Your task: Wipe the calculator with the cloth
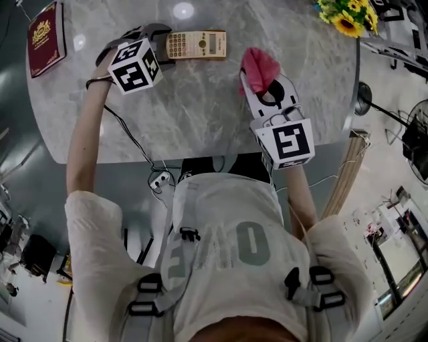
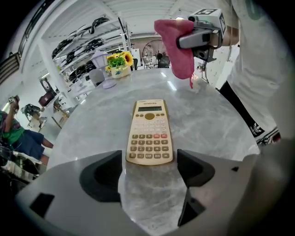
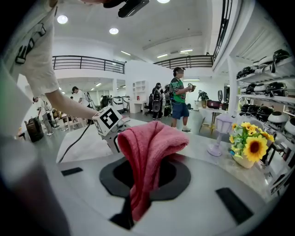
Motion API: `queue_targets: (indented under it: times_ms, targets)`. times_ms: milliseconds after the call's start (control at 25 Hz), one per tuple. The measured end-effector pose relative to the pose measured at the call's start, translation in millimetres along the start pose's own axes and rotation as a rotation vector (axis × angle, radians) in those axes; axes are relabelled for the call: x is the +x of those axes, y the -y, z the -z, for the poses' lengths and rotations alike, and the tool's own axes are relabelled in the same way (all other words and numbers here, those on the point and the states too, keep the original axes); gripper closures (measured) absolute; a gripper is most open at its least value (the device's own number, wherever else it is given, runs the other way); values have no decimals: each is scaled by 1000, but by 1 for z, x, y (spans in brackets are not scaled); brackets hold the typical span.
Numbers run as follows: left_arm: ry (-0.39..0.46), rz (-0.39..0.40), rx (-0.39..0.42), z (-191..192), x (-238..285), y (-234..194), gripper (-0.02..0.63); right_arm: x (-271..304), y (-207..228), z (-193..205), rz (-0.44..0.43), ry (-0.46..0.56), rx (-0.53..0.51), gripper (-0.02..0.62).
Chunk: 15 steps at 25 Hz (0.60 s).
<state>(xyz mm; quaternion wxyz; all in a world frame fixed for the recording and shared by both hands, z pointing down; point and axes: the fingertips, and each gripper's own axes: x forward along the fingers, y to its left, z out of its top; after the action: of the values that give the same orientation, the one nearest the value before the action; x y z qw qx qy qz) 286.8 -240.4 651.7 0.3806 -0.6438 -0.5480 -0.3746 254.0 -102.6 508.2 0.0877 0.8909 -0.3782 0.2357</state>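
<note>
A cream calculator [image 1: 196, 45] lies flat on the grey marble table [image 1: 200, 113], keys up. My left gripper [image 1: 158, 41] stands over its left end. In the left gripper view the jaws are spread wide, one on each side of the calculator's [image 2: 150, 132] near end, and the pads do not press on it; my left gripper [image 2: 150, 171] is open. My right gripper [image 1: 262, 85] hovers right of the calculator, shut on a pink cloth [image 1: 259, 68]. The cloth [image 3: 148, 156] bunches up between the closed jaws and hangs down in the right gripper view.
A dark red booklet [image 1: 45, 32] lies at the table's far left. A pot of sunflowers [image 1: 346, 16] stands at the far right corner, a small lamp [image 3: 220, 133] beside it. A cable [image 1: 130, 137] trails off the near edge. People stand in the background.
</note>
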Motion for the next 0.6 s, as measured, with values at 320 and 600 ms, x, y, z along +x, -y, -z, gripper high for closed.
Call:
queue_targets:
  times_ms: [320,600]
  targets:
    - [34,52,-16,1,2,3,242,10,-5,0,-13,-6,-38,543]
    - [56,71,-21,2,3,2,269,19,-15,2,-27,-7,-79,543]
